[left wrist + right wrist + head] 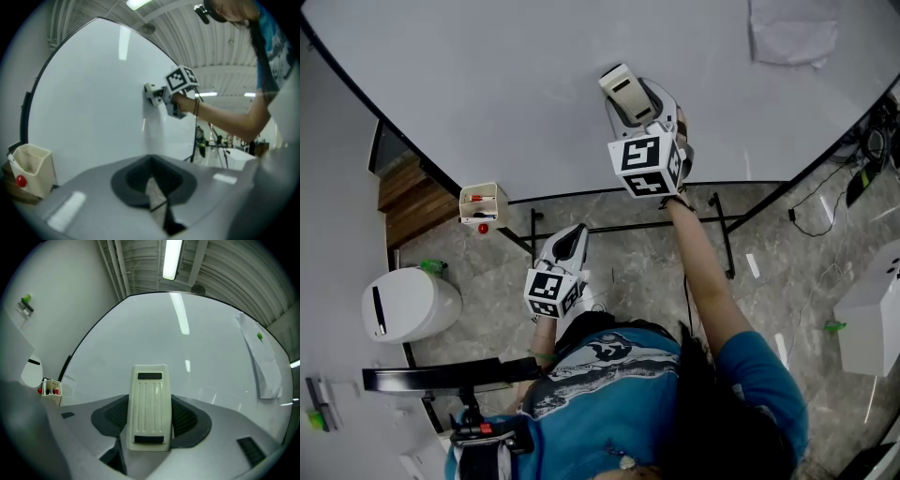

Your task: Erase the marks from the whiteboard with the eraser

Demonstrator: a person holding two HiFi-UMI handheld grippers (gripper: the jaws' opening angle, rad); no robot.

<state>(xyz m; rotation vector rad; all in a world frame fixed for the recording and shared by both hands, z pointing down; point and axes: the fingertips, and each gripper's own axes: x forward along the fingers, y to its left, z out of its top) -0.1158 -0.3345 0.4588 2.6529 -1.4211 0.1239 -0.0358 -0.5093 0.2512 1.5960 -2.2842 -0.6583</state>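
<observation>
While we are holding the right gripper (628, 98) up at the whiteboard (487, 84), its jaws are clamping the cream eraser (150, 404) by its long sides. The eraser's far end is pressing against the board's face. Bare white surface is lying open on every side of the eraser, running out to the board's dark curved frame at the left and along the bottom. A sheet of paper (792, 28) is hanging near the board's upper right, well apart from the eraser.

We are keeping the left gripper (572, 236) low and close to our body, apart from the board, with its jaws pressed together and nothing between them.

A small cream holder (483, 203) is sitting at the board's lower left edge, and red-capped markers are standing inside it. On the floor to the left, a white bin (408, 303) with a dark slot is standing beside the wall; we are not seeing into it.
</observation>
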